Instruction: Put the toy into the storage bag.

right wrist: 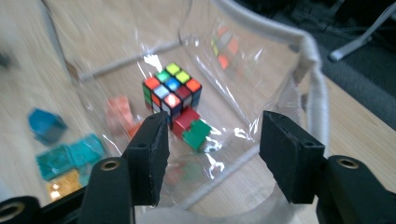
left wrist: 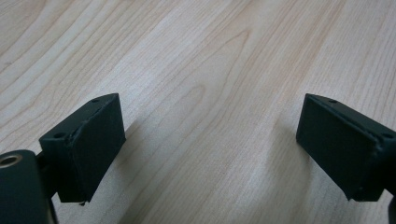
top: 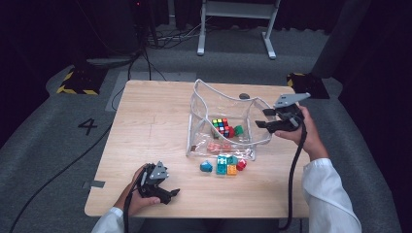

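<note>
A clear plastic bag [top: 214, 91] with a white corded rim [right wrist: 314, 88] stands open on the wooden table [top: 145, 121]. Inside lie a colour puzzle cube [top: 221, 126] [right wrist: 172, 89], a red block [right wrist: 184, 121], a green block [right wrist: 197, 134] and orange blocks [right wrist: 119, 112]. My right gripper [top: 261, 118] [right wrist: 215, 149] hovers at the bag's right rim, open, with nothing pressed between the pads. My left gripper [top: 170, 193] [left wrist: 210, 149] rests at the front left over bare wood, jaws wide open and empty.
Loose blocks lie just in front of the bag: a blue one [top: 206, 166], teal ones [top: 222, 162], an orange one [top: 231, 169] and a red one [top: 241, 164]. A white table frame [top: 233, 14] and cables [top: 136, 63] stand on the floor beyond.
</note>
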`<state>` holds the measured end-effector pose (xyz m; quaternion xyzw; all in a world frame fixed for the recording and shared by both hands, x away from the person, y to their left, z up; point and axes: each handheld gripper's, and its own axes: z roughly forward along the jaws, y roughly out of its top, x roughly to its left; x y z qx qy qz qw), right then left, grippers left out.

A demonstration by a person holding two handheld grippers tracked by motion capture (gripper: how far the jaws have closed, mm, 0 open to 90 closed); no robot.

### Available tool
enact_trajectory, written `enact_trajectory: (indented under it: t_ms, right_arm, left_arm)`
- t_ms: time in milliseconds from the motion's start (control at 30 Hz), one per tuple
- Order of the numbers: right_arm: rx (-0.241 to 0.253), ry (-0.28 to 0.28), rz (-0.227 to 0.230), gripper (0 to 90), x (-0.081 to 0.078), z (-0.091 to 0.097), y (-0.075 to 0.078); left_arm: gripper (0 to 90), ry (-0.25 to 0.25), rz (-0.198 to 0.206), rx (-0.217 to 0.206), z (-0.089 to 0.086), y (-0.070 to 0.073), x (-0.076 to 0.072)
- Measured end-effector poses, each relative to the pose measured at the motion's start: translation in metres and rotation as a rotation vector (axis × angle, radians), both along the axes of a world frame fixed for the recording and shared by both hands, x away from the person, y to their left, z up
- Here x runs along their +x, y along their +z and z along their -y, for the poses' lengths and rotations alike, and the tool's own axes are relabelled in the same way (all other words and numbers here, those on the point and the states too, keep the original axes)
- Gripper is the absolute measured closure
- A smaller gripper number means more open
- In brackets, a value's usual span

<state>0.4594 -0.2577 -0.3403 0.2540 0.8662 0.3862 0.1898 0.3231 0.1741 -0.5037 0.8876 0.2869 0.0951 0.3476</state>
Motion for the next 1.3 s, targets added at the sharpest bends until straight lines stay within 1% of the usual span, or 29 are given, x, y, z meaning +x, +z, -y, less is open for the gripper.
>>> enact_trajectory:
  t_ms: [33, 67, 133, 200, 233, 267, 300, 333, 367, 400, 500, 533, 567, 600, 700, 833, 867, 900, 1000, 1033, 1100, 1267, 1300]
  right_arm:
    - [0.000, 0.000, 0.000, 41.6, 0.000, 0.000, 0.000]
    - [0.073, -0.010, 0.022, 39.6, -0.011, 0.009, 0.003]
    - [0.121, -0.017, 0.042, 37.5, -0.022, 0.016, 0.005]
    - [0.157, -0.029, 0.062, 33.8, -0.032, 0.021, 0.007]
    - [0.165, -0.038, 0.070, 30.2, -0.038, 0.024, 0.007]
    - [0.165, -0.045, 0.080, 29.6, -0.043, 0.026, 0.007]
    - [0.152, -0.047, 0.098, 29.4, -0.048, 0.029, 0.007]
    - [0.158, -0.055, 0.107, 28.6, -0.054, 0.031, 0.006]
    - [0.158, -0.055, 0.107, 28.6, -0.054, 0.031, 0.006]
    - [0.182, -0.055, 0.120, 27.4, -0.068, 0.037, 0.003]
    - [0.177, -0.048, 0.136, 27.1, -0.082, 0.041, -0.004]
    - [0.177, -0.048, 0.136, 27.1, -0.082, 0.041, -0.004]
    - [0.175, -0.046, 0.137, 27.2, -0.086, 0.041, -0.006]
    - [0.179, -0.042, 0.145, 27.9, -0.097, 0.043, -0.015]
    - [0.165, -0.027, 0.155, 28.0, -0.109, 0.044, -0.026]
    - [0.166, -0.022, 0.144, 28.8, -0.121, 0.045, -0.041]
    - [0.166, -0.022, 0.144, 28.8, -0.121, 0.045, -0.041]
    - [0.173, -0.015, 0.128, 29.1, -0.124, 0.043, -0.050]
    - [0.149, -0.010, 0.104, 29.8, -0.128, 0.039, -0.064]
    - [0.139, -0.004, 0.093, 29.8, -0.129, 0.036, -0.070]
    - [0.098, -0.004, 0.089, 31.4, -0.129, 0.031, -0.083]
    - [0.096, 0.000, 0.029, 34.3, -0.122, 0.018, -0.109]
    - [0.089, 0.002, 0.019, 34.8, -0.120, 0.014, -0.115]
  left_arm:
    - [8.1, 0.000, 0.000, 0.000, 0.000, 0.000, 0.000]
    - [8.1, 0.000, 0.000, 0.000, 0.000, 0.000, 0.000]
    - [8.1, 0.000, 0.000, 0.000, 0.000, 0.000, 0.000]
    - [8.1, 0.001, 0.000, 0.000, 0.000, 0.000, 0.000]
    - [8.1, 0.000, 0.000, 0.000, 0.000, 0.000, 0.000]
    - [8.1, 0.001, 0.000, 0.000, 0.000, 0.000, 0.000]
    - [8.1, 0.000, 0.000, 0.000, 0.000, 0.000, 0.000]
    - [8.1, 0.000, 0.000, 0.000, 0.000, 0.000, 0.000]
    - [8.1, 0.000, 0.000, 0.000, 0.000, 0.000, 0.000]
    - [8.1, 0.000, 0.000, 0.000, 0.000, 0.000, 0.000]
    - [8.1, 0.000, 0.000, -0.001, 0.000, 0.000, 0.000]
    - [8.1, 0.000, 0.000, -0.001, 0.000, 0.000, 0.000]
    - [8.1, 0.000, 0.000, -0.001, 0.000, 0.000, 0.000]
    - [8.1, 0.000, -0.001, -0.001, 0.000, 0.000, 0.000]
    - [8.1, 0.002, -0.001, 0.000, 0.000, 0.000, 0.000]
    - [8.1, 0.002, -0.001, 0.000, 0.000, 0.000, 0.000]
    - [8.1, 0.002, -0.001, 0.000, 0.000, 0.000, 0.000]
    - [8.1, 0.002, -0.001, 0.000, 0.000, 0.000, 0.000]
    - [8.1, 0.002, -0.001, 0.001, 0.000, 0.000, 0.000]
    - [8.1, 0.002, -0.001, 0.001, 0.000, 0.000, 0.000]
    - [8.1, 0.002, -0.001, 0.001, 0.000, 0.000, 0.000]
    - [8.1, 0.003, -0.001, 0.001, 0.000, 0.000, 0.000]
    - [8.1, 0.003, -0.001, 0.001, 0.000, 0.000, 0.000]
